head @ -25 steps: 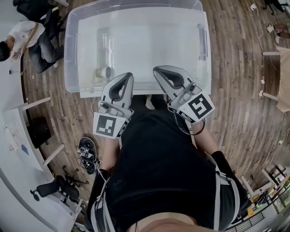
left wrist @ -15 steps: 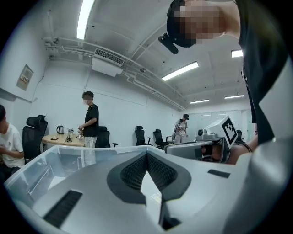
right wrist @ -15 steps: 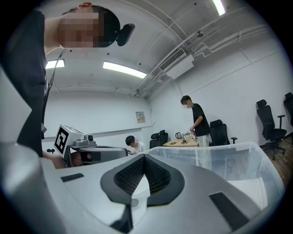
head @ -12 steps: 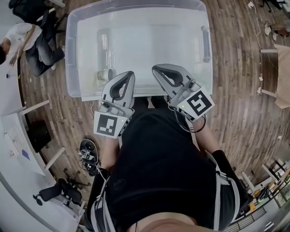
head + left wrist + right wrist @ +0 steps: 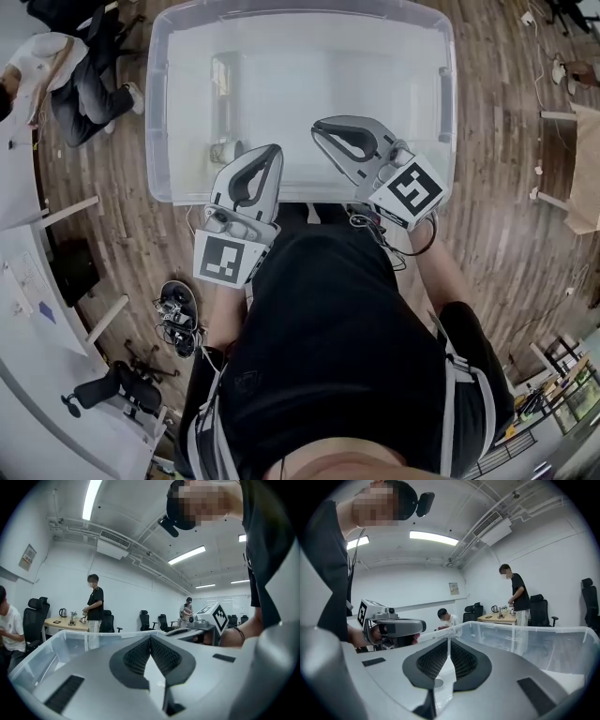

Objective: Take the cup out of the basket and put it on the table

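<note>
A small pale cup [image 5: 225, 150] lies on the bottom of the clear plastic basket [image 5: 159, 112], near its front left corner. My left gripper [image 5: 273, 150] hangs over the basket's near rim, just right of the cup, jaws shut with nothing between them [image 5: 150, 638]. My right gripper [image 5: 318, 127] reaches farther in over the basket's middle, also shut and empty [image 5: 449, 641]. Each gripper view shows the basket's rim [image 5: 70, 637] [image 5: 525, 637] beyond the jaws. The cup appears in neither gripper view.
The basket stands on a wooden floor [image 5: 506, 141]. A person [image 5: 66, 75] sits at the upper left beside a white table [image 5: 19, 309]. An office chair [image 5: 112, 389] and a dark shoe [image 5: 178, 314] lie at the lower left. Another person stands at a desk [image 5: 93, 604].
My right gripper has moved forward over the basket and swung its tips to the left. The left gripper has edged forward and slightly up. Both stay shut.
</note>
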The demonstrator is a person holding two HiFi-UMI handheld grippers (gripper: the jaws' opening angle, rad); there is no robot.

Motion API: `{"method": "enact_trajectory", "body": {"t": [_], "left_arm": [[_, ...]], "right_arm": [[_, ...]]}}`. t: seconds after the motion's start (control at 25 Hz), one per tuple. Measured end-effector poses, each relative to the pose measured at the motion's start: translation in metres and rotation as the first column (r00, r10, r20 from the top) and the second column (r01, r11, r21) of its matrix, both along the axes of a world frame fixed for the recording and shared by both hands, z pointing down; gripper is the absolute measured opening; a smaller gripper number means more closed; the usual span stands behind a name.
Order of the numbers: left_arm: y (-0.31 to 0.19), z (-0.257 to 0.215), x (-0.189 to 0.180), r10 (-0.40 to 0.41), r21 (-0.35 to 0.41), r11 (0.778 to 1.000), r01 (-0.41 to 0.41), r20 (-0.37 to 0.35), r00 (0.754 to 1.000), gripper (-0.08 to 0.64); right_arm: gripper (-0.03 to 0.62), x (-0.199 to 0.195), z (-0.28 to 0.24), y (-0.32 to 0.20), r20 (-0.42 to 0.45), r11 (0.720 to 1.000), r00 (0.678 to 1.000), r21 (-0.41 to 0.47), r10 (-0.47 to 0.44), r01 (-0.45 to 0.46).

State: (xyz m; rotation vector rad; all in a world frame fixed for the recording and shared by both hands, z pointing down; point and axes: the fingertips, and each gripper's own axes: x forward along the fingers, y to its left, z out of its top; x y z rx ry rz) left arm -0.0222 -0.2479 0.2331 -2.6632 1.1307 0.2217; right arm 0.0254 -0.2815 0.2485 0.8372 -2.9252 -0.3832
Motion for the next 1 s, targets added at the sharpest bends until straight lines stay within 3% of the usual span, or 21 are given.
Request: {"method": "enact_trajectory", "body": {"t": [0.24,0.44,0.68,0.84,1.0], "left_arm": [[0.009,-0.001,-0.002,0.08,0.029,0.996,-0.08,0.004,0.997,0.018],[0.013,0.004,-0.001,0.093,0.026,0.995,-0.094,0.037,0.995,0.018],[0.012,0.012,-0.001,0.105,0.007,0.994,-0.106,0.048,0.993,0.018],[0.01,0.013,-0.008,0.11,0.0,0.994,-0.11,0.053,0.993,0.018],[0.006,0.016,-0.012,0.104,-0.009,0.995,-0.104,0.048,0.993,0.018]], "right_arm": [[0.018,-0.027,0.019,-0.027,-0.143,0.998,0.988,-0.028,-0.065,0.062],[0.02,-0.056,0.038,-0.042,-0.224,0.985,0.961,-0.087,-0.165,0.149],[0.06,-0.085,0.078,-0.068,-0.273,0.954,0.925,-0.214,-0.264,0.209],[0.078,-0.103,0.111,-0.086,-0.344,0.935,0.884,-0.272,-0.315,0.227],[0.088,-0.113,0.15,-0.102,-0.354,0.896,0.858,-0.38,-0.372,0.231]]}}
